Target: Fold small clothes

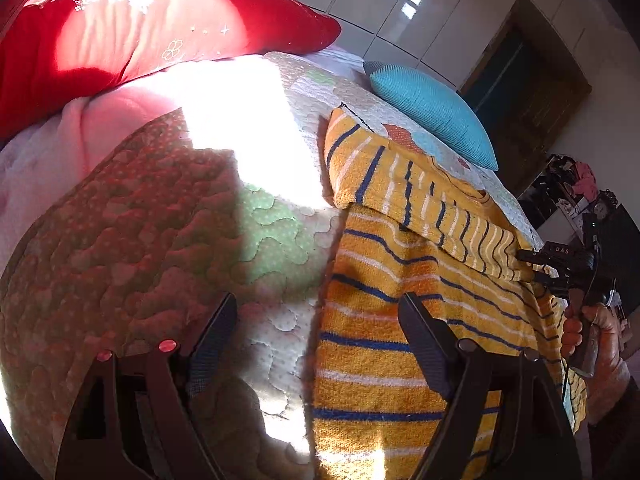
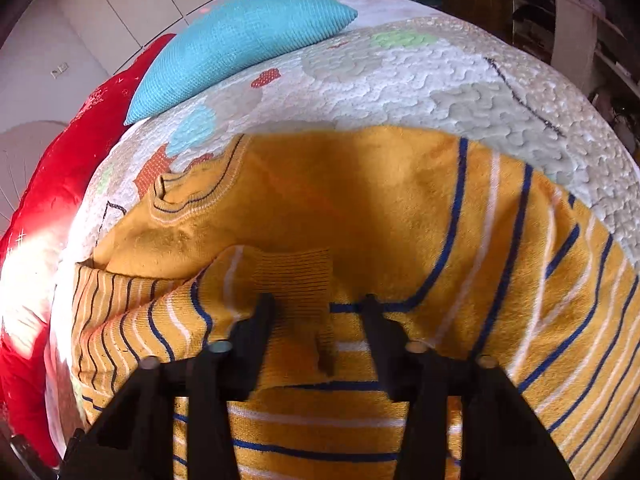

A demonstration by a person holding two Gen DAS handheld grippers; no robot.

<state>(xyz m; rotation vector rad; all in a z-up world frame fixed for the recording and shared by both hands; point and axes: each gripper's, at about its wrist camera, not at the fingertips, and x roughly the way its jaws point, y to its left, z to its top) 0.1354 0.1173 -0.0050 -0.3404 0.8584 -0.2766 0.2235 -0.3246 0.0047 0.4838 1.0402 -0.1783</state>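
A small yellow sweater (image 1: pixel 384 292) with blue and white stripes lies flat on a quilted bedspread (image 1: pixel 168 216). One sleeve is folded across its body (image 1: pixel 432 200). My left gripper (image 1: pixel 318 316) is open and empty, hovering over the sweater's left edge. My right gripper (image 2: pixel 318 304) is open, its fingers on either side of the folded sleeve's ribbed cuff (image 2: pixel 296 280), just above the sweater (image 2: pixel 400 208). The right gripper also shows in the left wrist view (image 1: pixel 532 266) at the sweater's far side, held by a hand.
A red pillow (image 1: pixel 132 28) and a blue knitted cushion (image 1: pixel 432 108) lie at the head of the bed; both show in the right wrist view, red (image 2: pixel 44 200) and blue (image 2: pixel 236 44). A pink blanket (image 1: pixel 60 136) lies left. Cupboards and shelves (image 1: pixel 576 192) stand beyond.
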